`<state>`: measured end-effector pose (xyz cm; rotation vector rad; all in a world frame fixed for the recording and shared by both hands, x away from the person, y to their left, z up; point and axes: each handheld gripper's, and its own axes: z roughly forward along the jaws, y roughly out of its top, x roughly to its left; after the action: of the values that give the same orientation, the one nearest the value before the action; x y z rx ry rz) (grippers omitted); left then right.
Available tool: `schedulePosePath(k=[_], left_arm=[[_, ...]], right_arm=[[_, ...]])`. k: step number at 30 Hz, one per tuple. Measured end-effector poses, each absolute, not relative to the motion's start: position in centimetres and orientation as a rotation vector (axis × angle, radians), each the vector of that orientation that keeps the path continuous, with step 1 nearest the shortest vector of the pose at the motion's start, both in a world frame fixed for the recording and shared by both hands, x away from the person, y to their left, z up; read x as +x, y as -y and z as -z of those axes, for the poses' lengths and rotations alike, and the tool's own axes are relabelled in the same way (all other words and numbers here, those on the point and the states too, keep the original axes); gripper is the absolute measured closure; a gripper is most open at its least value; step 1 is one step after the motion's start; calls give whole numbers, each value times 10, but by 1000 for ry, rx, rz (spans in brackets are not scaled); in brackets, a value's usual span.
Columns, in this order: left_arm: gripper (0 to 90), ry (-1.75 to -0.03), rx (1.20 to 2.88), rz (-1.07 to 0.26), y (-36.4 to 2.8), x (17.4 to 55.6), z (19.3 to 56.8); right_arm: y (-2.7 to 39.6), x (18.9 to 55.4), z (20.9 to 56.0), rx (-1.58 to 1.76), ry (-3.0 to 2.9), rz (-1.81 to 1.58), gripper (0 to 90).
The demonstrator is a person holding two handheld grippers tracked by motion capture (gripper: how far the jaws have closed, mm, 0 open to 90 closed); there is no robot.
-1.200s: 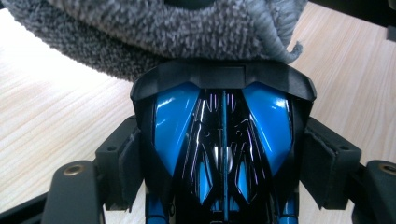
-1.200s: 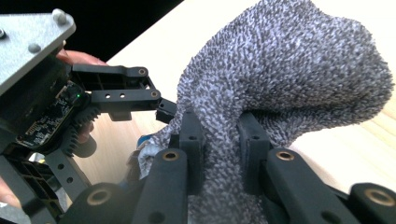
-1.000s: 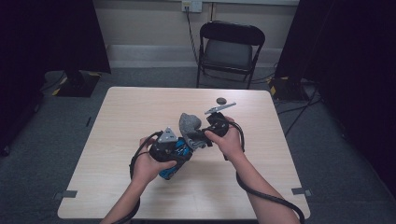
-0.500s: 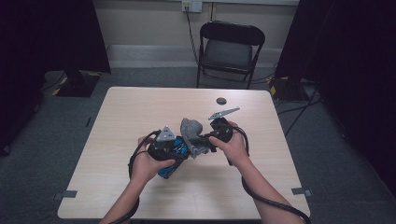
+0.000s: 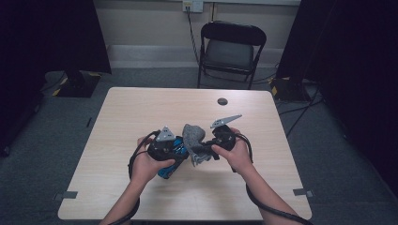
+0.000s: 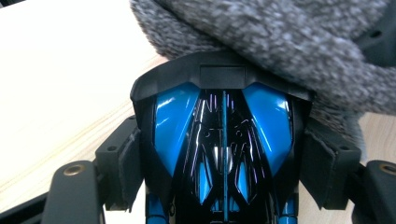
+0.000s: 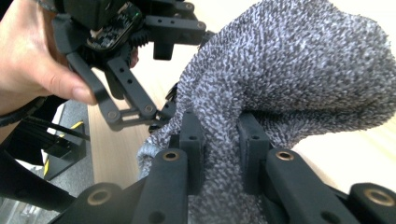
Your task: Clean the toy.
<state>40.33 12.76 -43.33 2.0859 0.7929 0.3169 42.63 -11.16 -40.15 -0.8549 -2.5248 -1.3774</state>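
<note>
Mid-table: left gripper [image 6: 224,154] clamps toy car [image 6: 223,140]; right gripper [image 7: 219,154] pinches grey sock [image 7: 299,79], draped over its nose; most still uncovered.

High view: above person's side, facing forward and down on pale wooden table [image 5: 141,112]. Both gripper views: very close, looking along own jaws. All three share fuzzy grey knitted sock [image 5: 193,136] [image 6: 280,42] [image 7: 299,79].
</note>
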Motion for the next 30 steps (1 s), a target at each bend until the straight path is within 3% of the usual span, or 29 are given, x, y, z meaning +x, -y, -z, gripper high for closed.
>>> schedulePosePath(k=[20,30], left_arm=[[254,-840,2027,-332,-143,406,425],[254,-814,2032,-325,-137,403,419]], right_arm=[[129,412,421,-861,2549,1319,763],[151,425,412,-976,2564,1359,763]])
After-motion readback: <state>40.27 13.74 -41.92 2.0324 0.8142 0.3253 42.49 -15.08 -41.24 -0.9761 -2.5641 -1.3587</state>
